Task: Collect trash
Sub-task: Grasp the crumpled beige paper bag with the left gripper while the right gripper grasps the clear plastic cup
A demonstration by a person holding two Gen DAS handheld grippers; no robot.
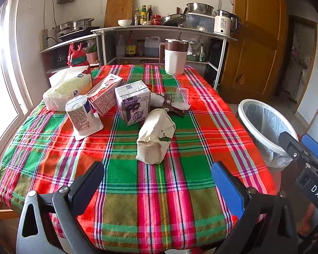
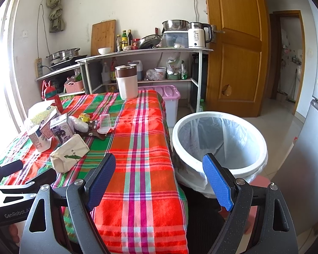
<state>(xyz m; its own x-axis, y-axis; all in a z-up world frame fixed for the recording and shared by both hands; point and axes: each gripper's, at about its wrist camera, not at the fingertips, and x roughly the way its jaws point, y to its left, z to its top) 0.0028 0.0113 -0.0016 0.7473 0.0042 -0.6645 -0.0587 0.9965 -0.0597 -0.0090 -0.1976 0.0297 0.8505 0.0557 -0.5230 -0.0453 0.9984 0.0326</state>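
On the plaid tablecloth [image 1: 137,180] lie a purple milk carton [image 1: 133,103], a red-and-white carton [image 1: 105,96], an upturned yogurt cup [image 1: 81,116], a clear plastic cup [image 1: 181,98] on a brown wrapper [image 1: 169,108], and a cream cloth pouch [image 1: 155,136]. A white bin with a clear liner [image 2: 220,144] stands off the table's right side. My left gripper [image 1: 156,182] is open and empty above the table's near edge. My right gripper [image 2: 159,180] is open and empty, over the table's right edge beside the bin.
A tissue pack [image 1: 66,90] and a red bottle [image 1: 80,61] sit at the table's left. A white-and-brown jug [image 1: 176,56] stands at the far edge. Kitchen shelves [image 1: 159,29] line the back wall; a wooden door [image 2: 233,53] and a pink-lidded box [image 2: 169,97] are on the right.
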